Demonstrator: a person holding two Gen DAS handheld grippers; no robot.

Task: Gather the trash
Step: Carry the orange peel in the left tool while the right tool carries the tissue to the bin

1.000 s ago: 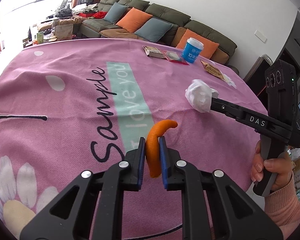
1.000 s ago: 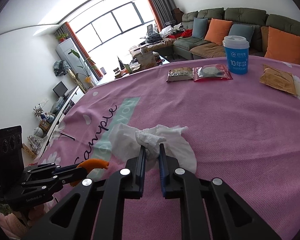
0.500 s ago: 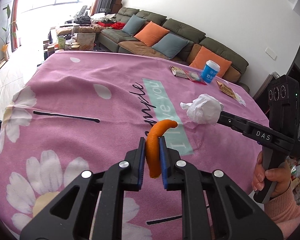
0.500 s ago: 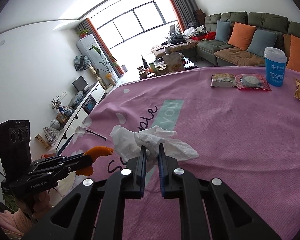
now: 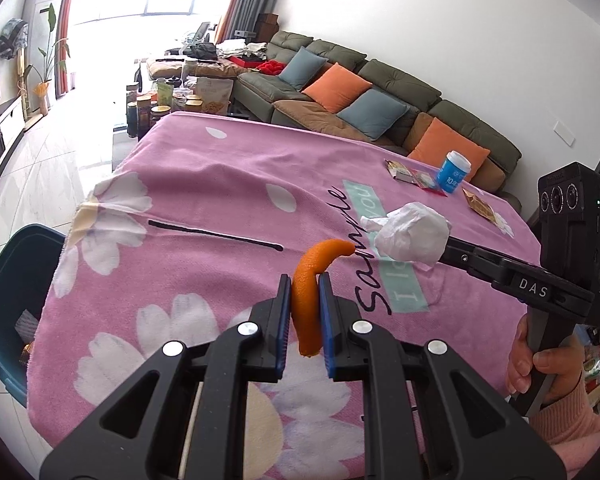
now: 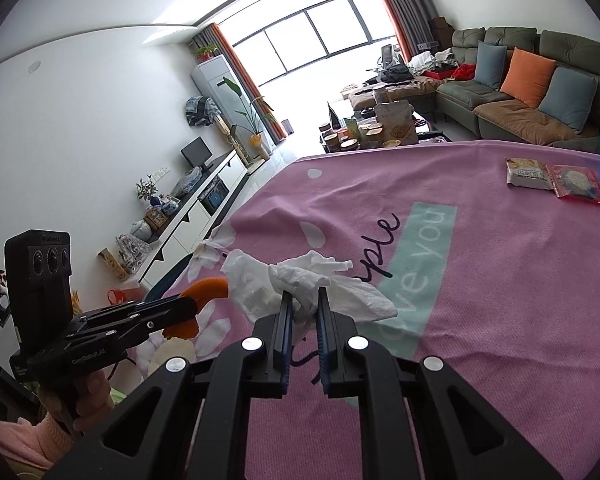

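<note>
Left jaws: we see the left gripper (image 5: 304, 312) pinching a curved strip of orange peel (image 5: 310, 296) between its blue pads; the peel stands upright, its top curling to the right and its lower end poking out below the pads.

Right jaws: the right gripper (image 6: 303, 320) is pressed together on a crumpled white paper tissue (image 6: 300, 284), which fans out to both sides of the blue pads and is lifted clear of the cloth.

Hands: we make out the right hand (image 5: 540, 368) in a pink sleeve wrapped round its black handle, and the left hand (image 6: 88, 400) round its own handle at the lower left of the right wrist view.

Relation of the two loads: the peel and the tissue hang near each other, apart, both above the near part of the counter.

Counter: it is covered by a pink flowered cloth (image 5: 220, 184) printed with black script and a pale green band.

Still on the counter: a blue and white paper cup (image 5: 453, 171), a beige snack packet (image 6: 528, 174), a red-edged clear packet (image 6: 580, 182) just beside it, and a brown wrapper (image 5: 480, 206), all at the far side.

Bin: a dark teal plastic bin (image 5: 8, 280) stands on the floor by the counter's left edge, with some scraps in it.
</note>
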